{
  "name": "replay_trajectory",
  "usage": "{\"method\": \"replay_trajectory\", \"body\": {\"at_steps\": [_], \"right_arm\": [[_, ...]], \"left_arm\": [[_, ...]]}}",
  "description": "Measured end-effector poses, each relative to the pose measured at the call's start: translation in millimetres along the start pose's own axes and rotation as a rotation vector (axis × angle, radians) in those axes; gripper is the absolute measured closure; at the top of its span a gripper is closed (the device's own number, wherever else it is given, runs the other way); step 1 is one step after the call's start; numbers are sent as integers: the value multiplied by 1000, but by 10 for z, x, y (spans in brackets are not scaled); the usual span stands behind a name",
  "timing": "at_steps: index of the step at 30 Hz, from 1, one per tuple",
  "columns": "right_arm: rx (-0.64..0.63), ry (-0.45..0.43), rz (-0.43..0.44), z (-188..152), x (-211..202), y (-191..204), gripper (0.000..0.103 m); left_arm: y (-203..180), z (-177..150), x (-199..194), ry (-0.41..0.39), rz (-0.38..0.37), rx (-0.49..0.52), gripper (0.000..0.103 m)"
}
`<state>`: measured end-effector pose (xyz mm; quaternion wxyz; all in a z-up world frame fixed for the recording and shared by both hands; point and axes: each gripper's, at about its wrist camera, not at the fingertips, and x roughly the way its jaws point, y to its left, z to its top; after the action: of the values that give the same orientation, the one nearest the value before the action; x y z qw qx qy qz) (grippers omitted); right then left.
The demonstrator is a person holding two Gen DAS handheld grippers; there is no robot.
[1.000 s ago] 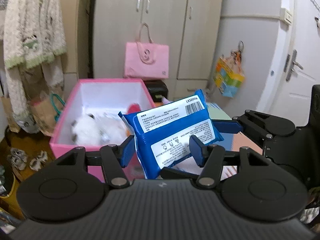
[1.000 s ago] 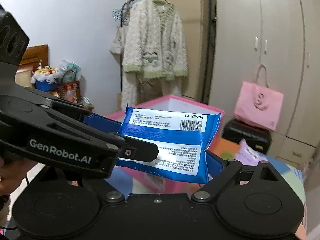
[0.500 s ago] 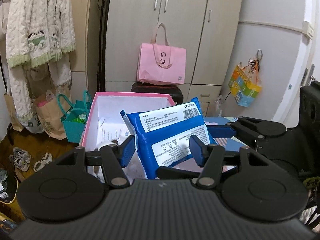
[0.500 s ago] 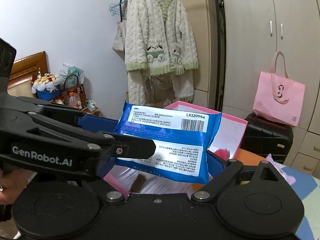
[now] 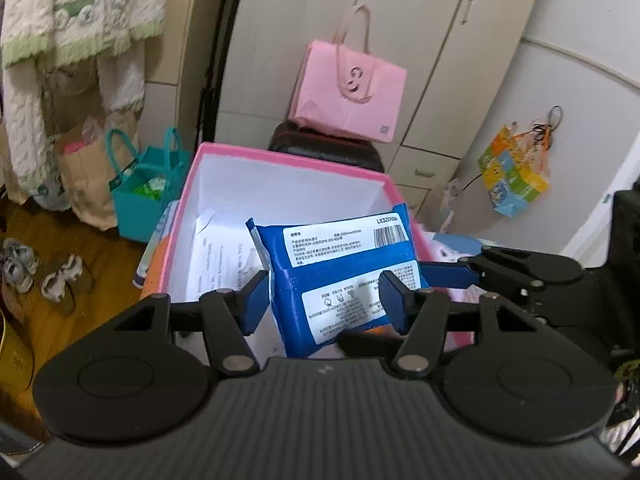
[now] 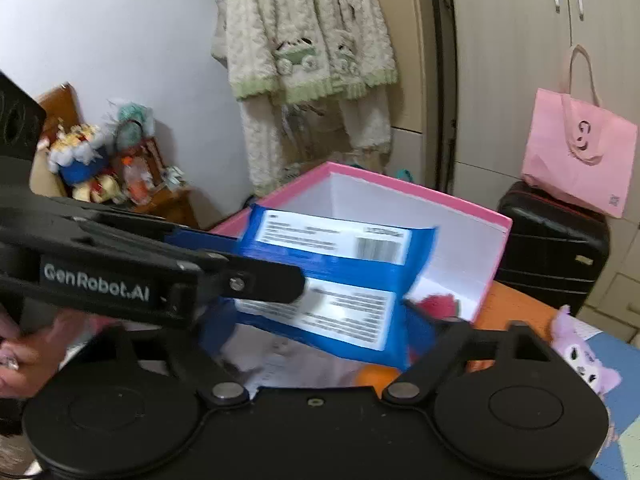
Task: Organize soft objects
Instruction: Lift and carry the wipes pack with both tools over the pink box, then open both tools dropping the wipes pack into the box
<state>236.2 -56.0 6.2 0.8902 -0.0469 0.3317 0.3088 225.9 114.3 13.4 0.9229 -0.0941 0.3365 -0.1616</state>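
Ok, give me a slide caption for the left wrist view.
Blue wipes pack held between both grippers' fingers above the open pink storage box.

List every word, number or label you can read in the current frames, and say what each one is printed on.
"GenRobot.AI": white lettering on the side of the left gripper, seen from the right wrist view.
"LX32015": roughly, last characters unsure; code above the barcode on the blue wipes pack.
Small print on the pack's white labels: too small to read.
Printed sheet in the pink box: too blurred.
Pink tote bag: a logo, no readable words.
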Motion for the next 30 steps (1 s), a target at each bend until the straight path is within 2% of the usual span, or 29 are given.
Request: {"method": "replay_trajectory", "body": {"at_steps": [3, 5, 7, 13, 23, 30], "right_arm": [[2, 24, -7, 12, 88, -45, 43], [-2, 46, -11, 21, 150, -66, 46], [-19, 67, -23, 16, 202, -54, 46], [-81, 73, -76, -13, 185, 31, 40], [-104, 22, -97, -80, -165, 97, 38], [-117, -1, -106, -142, -465, 183, 36]], "left_arm": [[39, -29, 79, 7, 36, 9, 46], [56, -30, 133, 16, 51, 17, 46], [58, -23, 176, 26, 58, 19, 46], [-30, -66, 66, -71, 128, 67, 46], [-204, -213, -357, -122, 120, 148, 44], [-344, -290, -657, -120, 89, 195, 42]]}}
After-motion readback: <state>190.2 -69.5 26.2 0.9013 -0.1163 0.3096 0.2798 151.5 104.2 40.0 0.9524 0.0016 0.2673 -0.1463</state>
